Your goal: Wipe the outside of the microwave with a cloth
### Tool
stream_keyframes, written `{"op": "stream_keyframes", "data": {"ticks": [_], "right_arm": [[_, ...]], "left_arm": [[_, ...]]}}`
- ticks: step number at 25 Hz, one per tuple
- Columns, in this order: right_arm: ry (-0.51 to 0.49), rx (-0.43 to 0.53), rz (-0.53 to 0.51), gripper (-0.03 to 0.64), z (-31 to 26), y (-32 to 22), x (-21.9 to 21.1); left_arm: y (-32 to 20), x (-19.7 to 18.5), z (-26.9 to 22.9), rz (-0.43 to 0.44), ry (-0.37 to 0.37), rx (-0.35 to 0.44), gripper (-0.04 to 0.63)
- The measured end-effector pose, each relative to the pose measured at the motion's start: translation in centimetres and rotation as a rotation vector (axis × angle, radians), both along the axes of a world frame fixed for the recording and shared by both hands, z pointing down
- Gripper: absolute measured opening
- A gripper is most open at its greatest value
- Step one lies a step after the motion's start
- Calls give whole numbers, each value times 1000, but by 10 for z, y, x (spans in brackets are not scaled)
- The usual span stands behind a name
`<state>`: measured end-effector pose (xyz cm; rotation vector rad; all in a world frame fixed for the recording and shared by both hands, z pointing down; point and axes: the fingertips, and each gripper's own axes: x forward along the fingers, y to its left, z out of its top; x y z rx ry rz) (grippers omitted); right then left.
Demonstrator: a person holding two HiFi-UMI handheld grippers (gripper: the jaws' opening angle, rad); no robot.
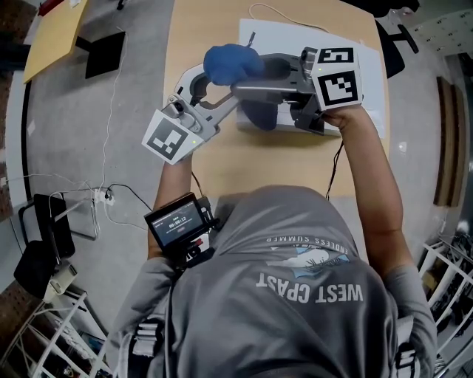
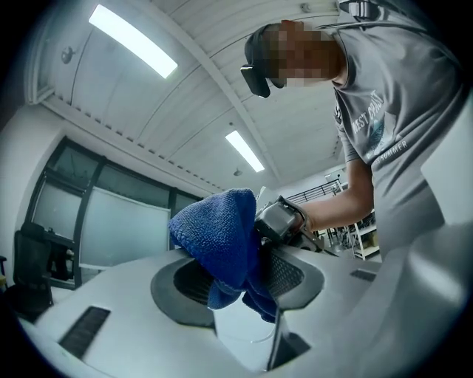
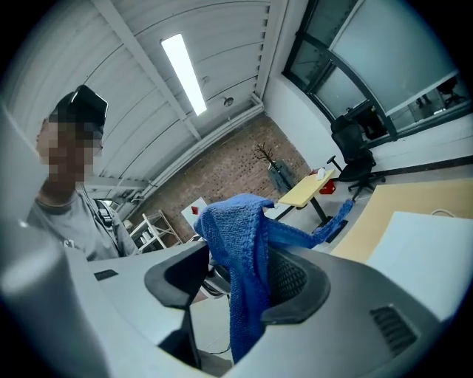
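A blue cloth (image 1: 230, 63) hangs bunched between the two grippers above the wooden table (image 1: 222, 170). My left gripper (image 1: 233, 80) reaches in from the lower left, and in the left gripper view its jaws (image 2: 240, 277) are shut on the cloth (image 2: 218, 236), which fills the gap between the pads. My right gripper (image 1: 257, 80) comes from the right; in the right gripper view it (image 3: 236, 284) stands open, with the cloth (image 3: 240, 244) draped against the right-hand pad and a gap to the other. The right gripper's tip (image 2: 281, 220) shows just behind the cloth. No microwave is in view.
A white sheet (image 1: 295, 33) lies on the table's far side with a thin cable (image 1: 281, 11) beyond it. On the floor to the left are a power strip (image 1: 100, 196) and a second table (image 1: 52, 37). A black chair (image 3: 355, 148) stands by the windows.
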<state>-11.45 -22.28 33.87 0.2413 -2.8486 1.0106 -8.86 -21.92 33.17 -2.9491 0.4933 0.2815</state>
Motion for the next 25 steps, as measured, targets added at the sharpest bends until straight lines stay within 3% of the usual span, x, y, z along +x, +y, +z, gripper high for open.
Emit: {"op": "stream_keyframes", "data": {"ticks": [3,7,10,16,21,25], "right_arm": [[5,16,54,218,-5,-6,8],[3,45,176,218,-11,-22,29],[-25,67,274,218,-20,-31,50],[-5,61,371,218,-14,-29,74],[27,23,400,218,8,-31,93],[63,2,429,217,23,-21,99]], "left_arm": [[-5,-8,-3,-38,21,-8,171],[-22,-38,-2,-117,119,-47,125],[-38,-53,-6,-194,115,-57,110],[-62,-64,36,-361,-90,-54,109],[-81,-31,110,-354,-290,-102,109],[-78,-21,162,-359,-389,-157,109]]}}
